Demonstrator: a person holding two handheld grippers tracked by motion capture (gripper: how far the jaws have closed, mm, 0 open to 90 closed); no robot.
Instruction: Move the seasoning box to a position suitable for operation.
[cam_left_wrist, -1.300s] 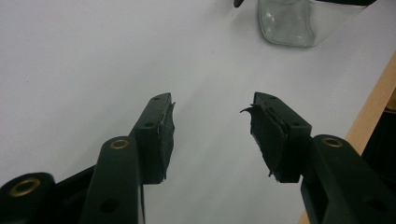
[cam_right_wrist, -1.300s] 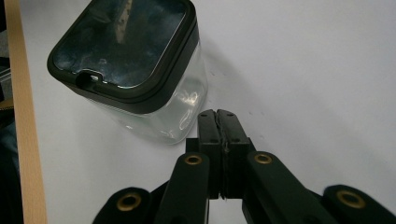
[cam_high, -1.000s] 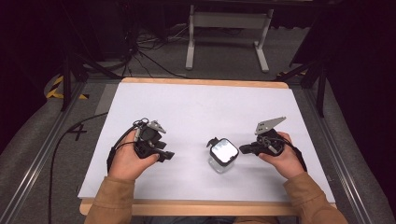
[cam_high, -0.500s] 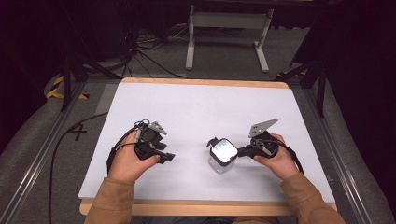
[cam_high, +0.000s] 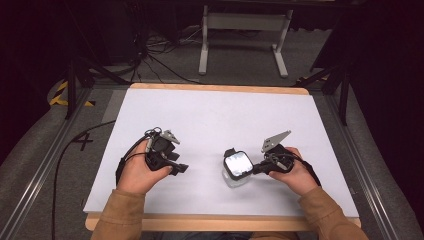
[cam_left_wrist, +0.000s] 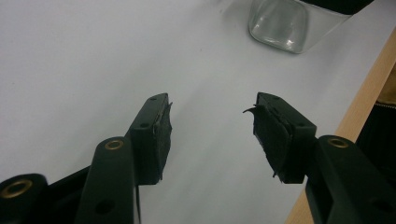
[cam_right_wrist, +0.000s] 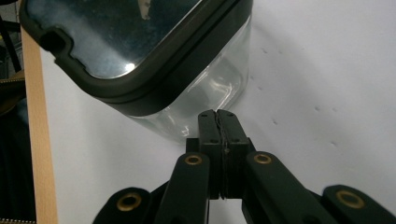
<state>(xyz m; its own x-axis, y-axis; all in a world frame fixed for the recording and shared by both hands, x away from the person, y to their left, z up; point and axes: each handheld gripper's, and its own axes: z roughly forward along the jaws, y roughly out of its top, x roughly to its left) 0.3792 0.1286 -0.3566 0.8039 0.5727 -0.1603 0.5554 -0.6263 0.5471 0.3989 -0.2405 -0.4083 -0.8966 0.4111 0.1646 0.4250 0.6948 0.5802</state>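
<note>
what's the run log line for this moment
left gripper: jaws open, nothing between, over table | right gripper: jaws shut, tips at clear jar wall | jar: upright, dark lid on

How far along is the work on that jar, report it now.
Done: little shows yet; the clear jar stands on the white table with its dark lid on. In hand: the right gripper, jaws shut, tips at the jar's side. Left: the left gripper waits open, apart from the jar.
</note>
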